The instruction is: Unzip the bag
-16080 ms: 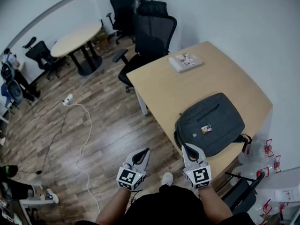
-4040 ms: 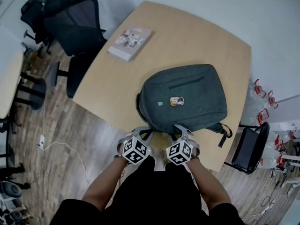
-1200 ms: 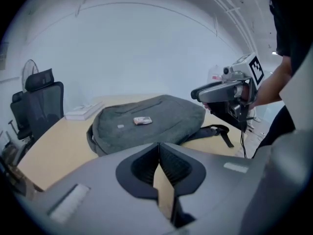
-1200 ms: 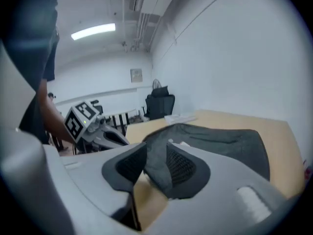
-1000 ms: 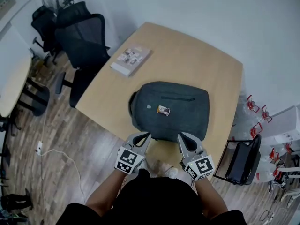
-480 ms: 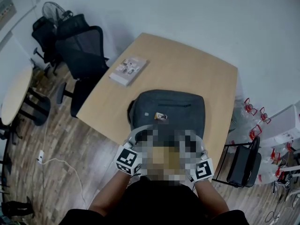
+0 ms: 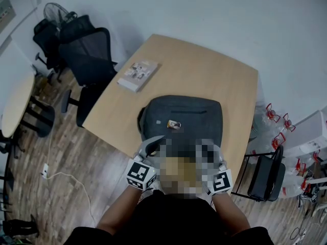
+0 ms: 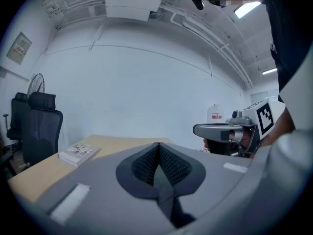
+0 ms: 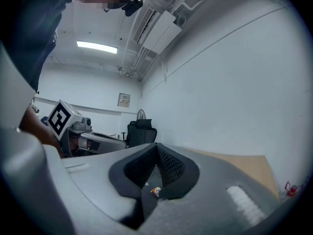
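Observation:
A dark grey backpack [image 7: 186, 119] lies flat on the wooden table [image 7: 204, 70] with a small orange tag [image 7: 175, 124] on its top; the tag also shows through the right gripper view [image 9: 155, 192]. My left gripper [image 7: 155, 140] hovers over the bag's near left corner, shut with nothing in it [image 8: 159, 148]. My right gripper [image 7: 216, 158] hangs by the near right corner with its tips partly hidden in the head view; its pads [image 9: 168, 165] meet, empty. Each gripper sees the other: the right gripper [image 8: 220, 130] and the left gripper [image 9: 98, 142].
A book [image 7: 137, 75] lies at the table's far left, also seen from the left gripper [image 8: 78, 153]. Black office chairs [image 7: 84, 45] and a fan [image 7: 51, 11] stand to the left, a round table [image 7: 15, 106] further left. A black seat [image 7: 265, 175] stands on the right, and a cable [image 7: 66, 180] lies on the floor.
Both grippers have risen from the bag's near edge toward the head camera and tilted up. The backpack and book lie as before.

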Demonstrator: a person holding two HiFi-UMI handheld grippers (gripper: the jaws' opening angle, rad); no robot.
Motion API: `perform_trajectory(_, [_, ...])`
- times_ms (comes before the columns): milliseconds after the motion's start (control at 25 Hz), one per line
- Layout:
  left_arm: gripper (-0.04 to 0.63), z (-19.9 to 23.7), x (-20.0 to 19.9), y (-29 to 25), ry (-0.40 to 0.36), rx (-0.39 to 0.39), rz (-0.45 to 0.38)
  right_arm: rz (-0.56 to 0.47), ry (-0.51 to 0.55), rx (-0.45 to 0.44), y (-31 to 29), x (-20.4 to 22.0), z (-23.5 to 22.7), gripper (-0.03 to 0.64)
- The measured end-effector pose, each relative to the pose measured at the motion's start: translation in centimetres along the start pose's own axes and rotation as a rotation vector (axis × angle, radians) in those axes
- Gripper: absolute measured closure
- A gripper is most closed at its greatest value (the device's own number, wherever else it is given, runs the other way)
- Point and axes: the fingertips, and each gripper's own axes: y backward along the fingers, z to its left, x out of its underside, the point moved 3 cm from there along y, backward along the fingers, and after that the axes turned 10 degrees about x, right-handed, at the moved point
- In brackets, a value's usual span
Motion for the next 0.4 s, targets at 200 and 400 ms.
perform_trajectory(200, [0.575, -0.46, -0.01, -0.13, -0.001, -0.005, 0.001, -0.002, 0.001, 0.014, 0.32, 0.07, -0.13, 0.615])
perform_trajectory(400, [0.575, -0.46, 0.18, 0.02, -0.009, -0.012, 0.006, -0.005, -0.002, 0.020, 0.44, 0.17, -0.06, 0.615])
